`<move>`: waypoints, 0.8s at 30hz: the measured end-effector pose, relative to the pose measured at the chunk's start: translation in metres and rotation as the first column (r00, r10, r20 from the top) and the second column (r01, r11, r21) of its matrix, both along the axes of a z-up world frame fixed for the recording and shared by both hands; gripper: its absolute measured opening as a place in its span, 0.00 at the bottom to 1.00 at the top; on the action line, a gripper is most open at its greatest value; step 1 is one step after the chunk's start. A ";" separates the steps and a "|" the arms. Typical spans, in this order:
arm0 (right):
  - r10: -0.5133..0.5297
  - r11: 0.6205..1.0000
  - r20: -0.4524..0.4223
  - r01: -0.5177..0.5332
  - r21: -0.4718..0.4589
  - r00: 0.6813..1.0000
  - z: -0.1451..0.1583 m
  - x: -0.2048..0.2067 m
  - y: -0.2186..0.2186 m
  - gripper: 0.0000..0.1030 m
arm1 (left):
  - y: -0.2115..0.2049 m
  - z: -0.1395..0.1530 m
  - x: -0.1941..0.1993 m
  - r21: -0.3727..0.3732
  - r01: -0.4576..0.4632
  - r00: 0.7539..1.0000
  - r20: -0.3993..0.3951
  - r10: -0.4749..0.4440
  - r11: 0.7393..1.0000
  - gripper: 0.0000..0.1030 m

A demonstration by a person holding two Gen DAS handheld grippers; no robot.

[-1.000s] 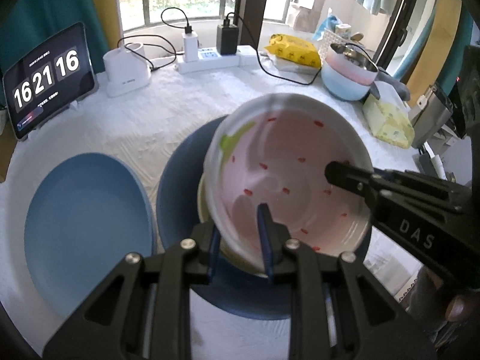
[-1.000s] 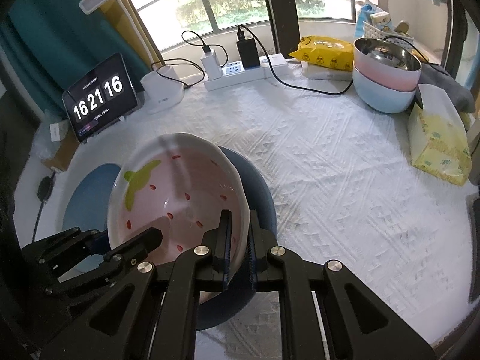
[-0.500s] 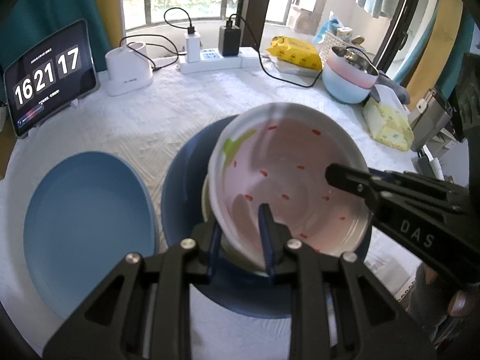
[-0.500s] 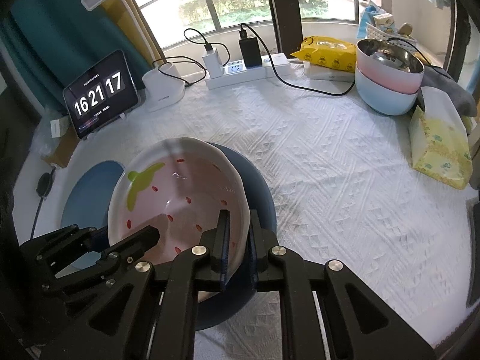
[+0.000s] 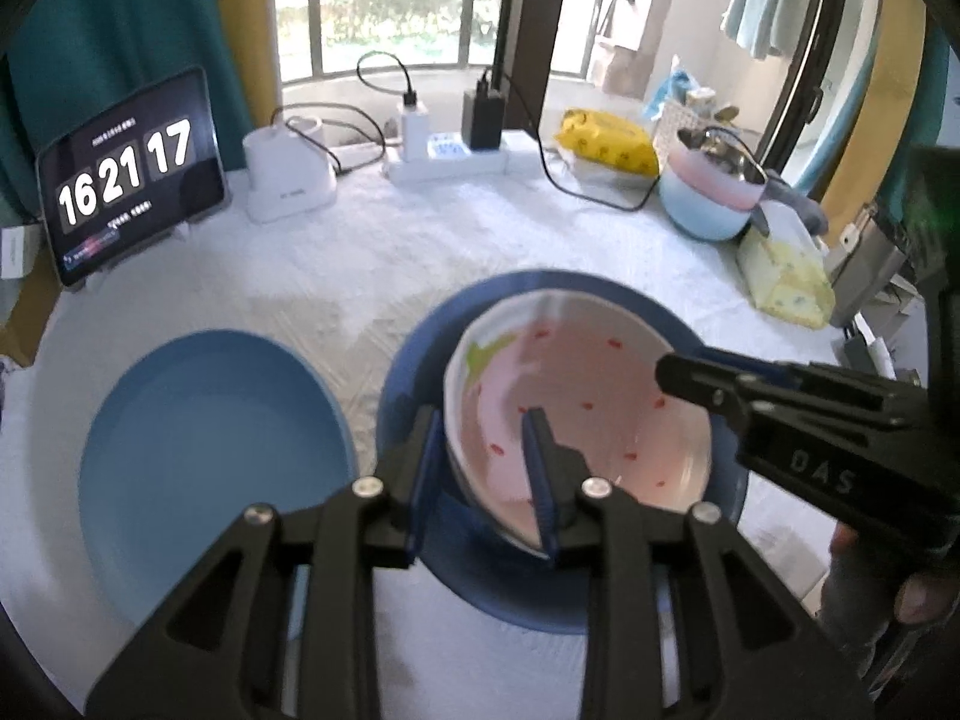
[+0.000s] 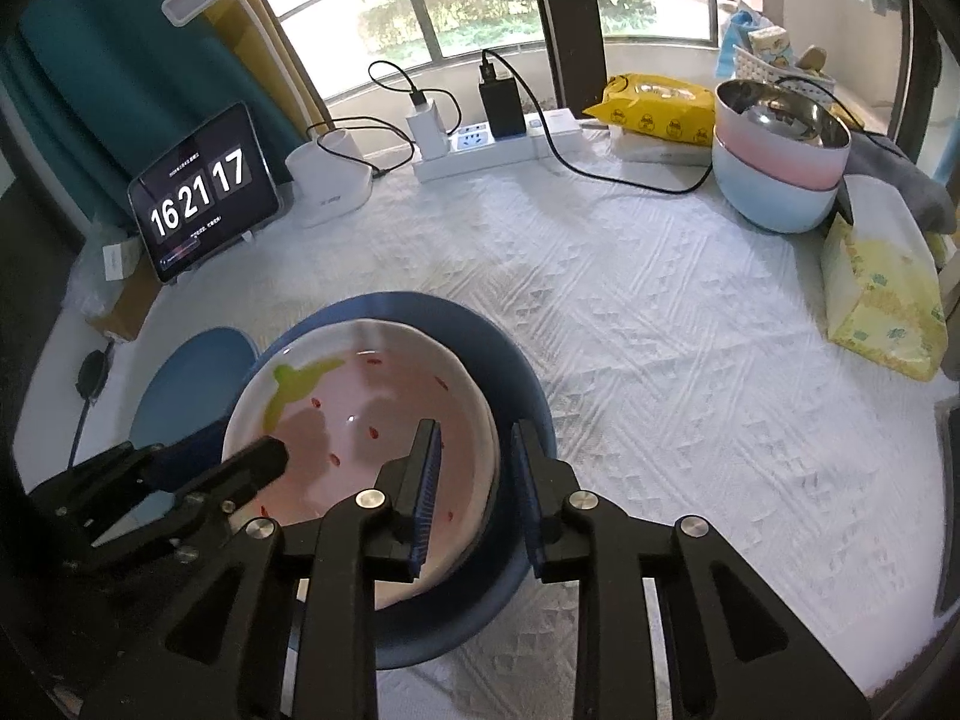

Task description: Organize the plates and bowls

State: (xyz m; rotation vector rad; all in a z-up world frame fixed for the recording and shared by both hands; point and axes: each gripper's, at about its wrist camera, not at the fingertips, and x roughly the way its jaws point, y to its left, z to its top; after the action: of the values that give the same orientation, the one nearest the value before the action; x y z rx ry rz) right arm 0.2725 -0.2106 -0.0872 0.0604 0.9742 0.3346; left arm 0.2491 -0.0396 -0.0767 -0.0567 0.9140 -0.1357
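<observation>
While my left claw (image 5: 483,468) reaches in low from the near edge, its jaws stand apart astride the near rim of the pink bowl (image 5: 576,414), one finger inside and one outside. My right claw (image 6: 474,480) comes in from the opposite side, also spread, straddling the far rim with a gap at each finger. That bowl sits in the dark blue plate (image 6: 516,360) on the white tablecloth (image 6: 660,348), with a light blue plate (image 5: 210,450) just beside it.
</observation>
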 end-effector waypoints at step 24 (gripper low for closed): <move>-0.032 0.998 0.129 0.039 -0.047 0.991 0.026 -0.025 -0.022 0.25 | 0.011 0.025 -0.034 -0.021 -0.021 0.992 0.122 0.023 1.000 0.36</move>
State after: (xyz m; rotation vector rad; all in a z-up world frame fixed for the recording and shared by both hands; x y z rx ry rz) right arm 0.2471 -0.2327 -0.0612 0.0109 0.8523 0.2779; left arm 0.2150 -0.0290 -0.0514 -0.0754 0.7900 -0.1263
